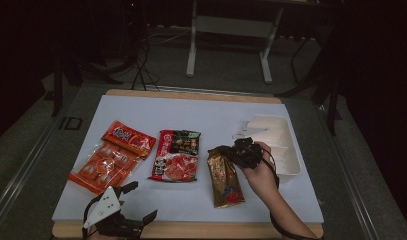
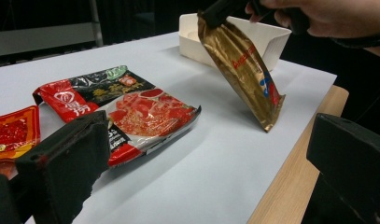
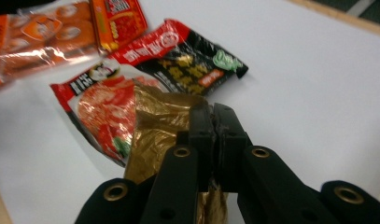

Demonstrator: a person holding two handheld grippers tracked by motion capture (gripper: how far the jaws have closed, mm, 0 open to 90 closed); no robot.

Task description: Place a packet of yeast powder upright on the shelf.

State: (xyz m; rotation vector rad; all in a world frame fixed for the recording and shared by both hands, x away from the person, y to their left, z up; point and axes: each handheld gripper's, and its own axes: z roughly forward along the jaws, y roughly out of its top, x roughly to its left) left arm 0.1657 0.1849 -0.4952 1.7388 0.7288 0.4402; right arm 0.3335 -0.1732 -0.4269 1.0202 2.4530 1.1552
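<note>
High view shows the right gripper point(image 1: 243, 150) pinched tight on the top edge of the gold pouch point(image 1: 225, 179), probably because that flat seam gives thin jaws the surest hold. The pouch hangs tilted, its lower corner touching the white sheet on the counter point(image 1: 201, 230), just beside the white tray point(image 1: 286, 150), its likely destination. The left gripper point(image 1: 136, 202) rests at the near edge with jaws spread wide and empty, clear of the red packet point(image 1: 176, 156).
</note>
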